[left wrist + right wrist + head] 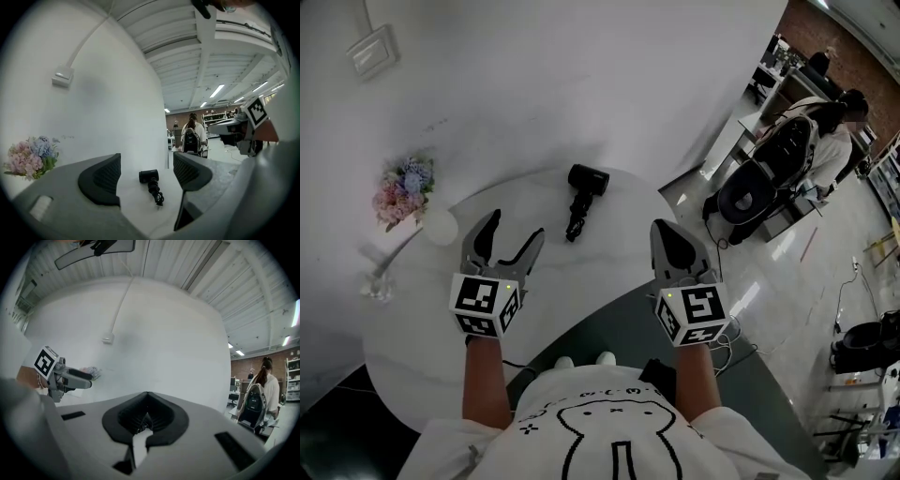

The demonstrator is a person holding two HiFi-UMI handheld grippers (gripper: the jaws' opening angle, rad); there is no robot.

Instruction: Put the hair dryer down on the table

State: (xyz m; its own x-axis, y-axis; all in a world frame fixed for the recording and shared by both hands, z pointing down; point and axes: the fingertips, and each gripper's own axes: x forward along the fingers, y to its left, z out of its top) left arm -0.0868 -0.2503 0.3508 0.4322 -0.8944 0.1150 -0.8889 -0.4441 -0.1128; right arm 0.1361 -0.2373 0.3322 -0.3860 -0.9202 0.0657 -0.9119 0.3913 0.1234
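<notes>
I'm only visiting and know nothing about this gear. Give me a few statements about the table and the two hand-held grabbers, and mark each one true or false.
1. The hair dryer lies on the table, and neither gripper touches it. True.
2. The left gripper has its jaws pressed together. False: its jaws stand apart, and the left gripper view shows the dryer farther off through the gap.
3. The right gripper is shut with nothing in it. True.
4. The flowers stand on the person's right. False: they are at the left, by the wall.
5. The hair dryer is white. False: it is black.
</notes>
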